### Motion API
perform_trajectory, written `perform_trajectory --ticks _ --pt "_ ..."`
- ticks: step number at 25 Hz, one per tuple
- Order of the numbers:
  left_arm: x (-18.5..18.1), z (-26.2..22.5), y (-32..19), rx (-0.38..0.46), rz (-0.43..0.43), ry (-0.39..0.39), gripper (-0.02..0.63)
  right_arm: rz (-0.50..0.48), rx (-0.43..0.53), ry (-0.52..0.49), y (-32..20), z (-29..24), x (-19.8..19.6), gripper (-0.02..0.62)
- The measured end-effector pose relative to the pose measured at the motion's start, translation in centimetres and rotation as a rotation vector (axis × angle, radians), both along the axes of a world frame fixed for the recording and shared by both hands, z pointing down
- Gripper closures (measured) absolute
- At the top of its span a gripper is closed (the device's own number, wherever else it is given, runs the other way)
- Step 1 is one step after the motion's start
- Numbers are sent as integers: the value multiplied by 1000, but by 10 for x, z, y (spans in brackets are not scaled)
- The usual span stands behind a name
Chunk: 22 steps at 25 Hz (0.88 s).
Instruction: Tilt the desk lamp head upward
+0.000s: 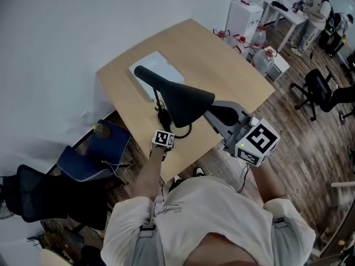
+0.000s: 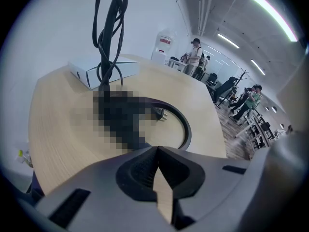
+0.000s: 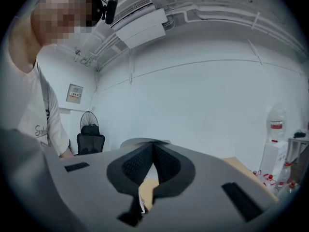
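Now holds left gripper (image 2: 157, 151) clenched on nothing, just beside lamp's ring base (image 2: 186, 124) on wooden counter (image 1: 222, 65); rests right gripper (image 3: 153, 146), likewise clenched and empty, at rim of black desk lamp head (image 1: 183, 101), raised above counter.

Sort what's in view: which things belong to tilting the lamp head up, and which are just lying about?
For the job:
lamp head
lamp base
right gripper, shut, beside the head
left gripper, shut, near the base

Lying about:
white box
blue chair
water bottles
office chair
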<state>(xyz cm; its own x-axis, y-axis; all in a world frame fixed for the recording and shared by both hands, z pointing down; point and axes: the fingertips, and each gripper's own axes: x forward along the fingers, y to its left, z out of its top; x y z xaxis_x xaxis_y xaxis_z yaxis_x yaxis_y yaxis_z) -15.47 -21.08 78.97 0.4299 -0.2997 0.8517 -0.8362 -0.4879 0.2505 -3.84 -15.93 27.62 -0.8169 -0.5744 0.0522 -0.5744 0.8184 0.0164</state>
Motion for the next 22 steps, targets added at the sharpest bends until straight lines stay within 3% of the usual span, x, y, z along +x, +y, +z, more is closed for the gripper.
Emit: perform_trajectory --ticks 8,13,17,22 --pt "3 0 -1 9 19 -3 591 -12 -14 -16 -8 -15 -2 600" --pt "3 1 -3 31 70 -54 591 -20 -8 8 -11 -24 -4 600" --pt "8 -3 7 -38 66 -27 591 -26 21 45 -14 -36 -9 600" --pt "6 0 -2 20 59 -32 591 -33 44 73 -15 -42 -13 600"
